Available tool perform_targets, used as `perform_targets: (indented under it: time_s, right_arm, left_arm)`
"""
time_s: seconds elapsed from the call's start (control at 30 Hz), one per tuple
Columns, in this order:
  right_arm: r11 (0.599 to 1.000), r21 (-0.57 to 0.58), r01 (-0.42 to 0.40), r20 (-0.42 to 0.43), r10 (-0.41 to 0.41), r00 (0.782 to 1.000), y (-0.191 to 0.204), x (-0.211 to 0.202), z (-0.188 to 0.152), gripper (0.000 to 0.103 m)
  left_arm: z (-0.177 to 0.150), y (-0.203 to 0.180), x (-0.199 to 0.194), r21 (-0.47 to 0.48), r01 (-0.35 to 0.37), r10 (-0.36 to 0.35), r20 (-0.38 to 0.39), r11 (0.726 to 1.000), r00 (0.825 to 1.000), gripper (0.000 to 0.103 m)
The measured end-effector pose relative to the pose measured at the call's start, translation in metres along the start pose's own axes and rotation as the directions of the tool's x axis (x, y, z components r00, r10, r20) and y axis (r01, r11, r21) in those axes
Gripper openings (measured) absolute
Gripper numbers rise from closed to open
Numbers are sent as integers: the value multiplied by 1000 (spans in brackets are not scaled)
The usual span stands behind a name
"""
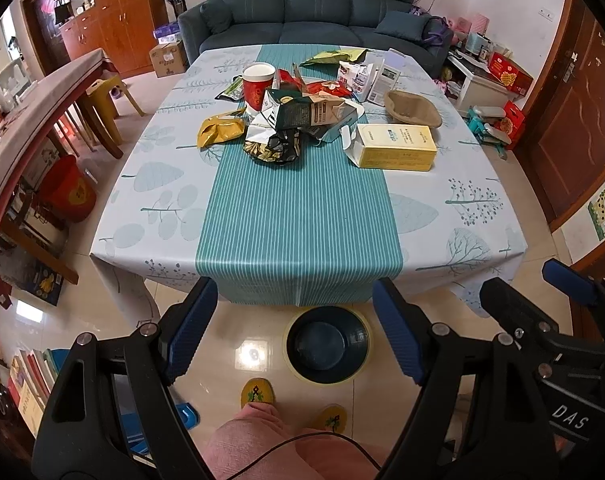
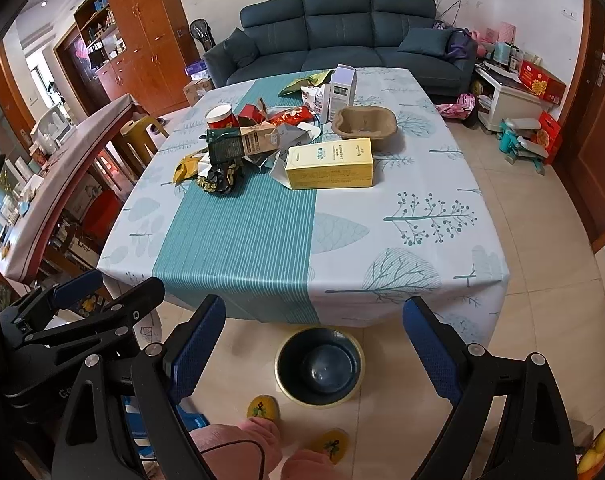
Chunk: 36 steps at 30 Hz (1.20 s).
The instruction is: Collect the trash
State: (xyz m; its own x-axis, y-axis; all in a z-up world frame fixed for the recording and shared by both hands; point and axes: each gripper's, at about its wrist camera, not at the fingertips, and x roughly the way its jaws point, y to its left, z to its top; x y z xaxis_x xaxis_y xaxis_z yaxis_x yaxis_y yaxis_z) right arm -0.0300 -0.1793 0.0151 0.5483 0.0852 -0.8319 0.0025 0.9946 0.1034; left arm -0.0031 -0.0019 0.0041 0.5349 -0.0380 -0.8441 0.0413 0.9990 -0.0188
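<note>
Jaws apart x2; 1 bin (image 1: 327, 345), 1 yellow box (image 1: 396, 146).

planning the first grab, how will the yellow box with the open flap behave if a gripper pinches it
The yellow box looks like thin cardboard, probably light. Its end flap hangs open, so it may be empty and could crush under a hard pinch. Lying flat on the tablecloth, it should slide rather than tip.

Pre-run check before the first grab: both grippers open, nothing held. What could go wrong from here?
1. The trash is heaped: the brown carton overlaps foil wrappers, so pulling one piece may drag others off the table.
2. The bin sits on the floor partly under the table edge; a drop from table height may miss.
3. The red cup stands upright in the clutter and could tip.
</note>
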Motion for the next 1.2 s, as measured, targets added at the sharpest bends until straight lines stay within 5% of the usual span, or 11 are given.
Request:
perform_targets:
  time_s: [1.2]
  right_arm:
    - [1000, -4, -6, 8, 6, 1000, 2, -5, 3, 92]
  left_arm:
    - [-1, -2, -8, -15, -14, 14, 23, 1000, 1000, 78]
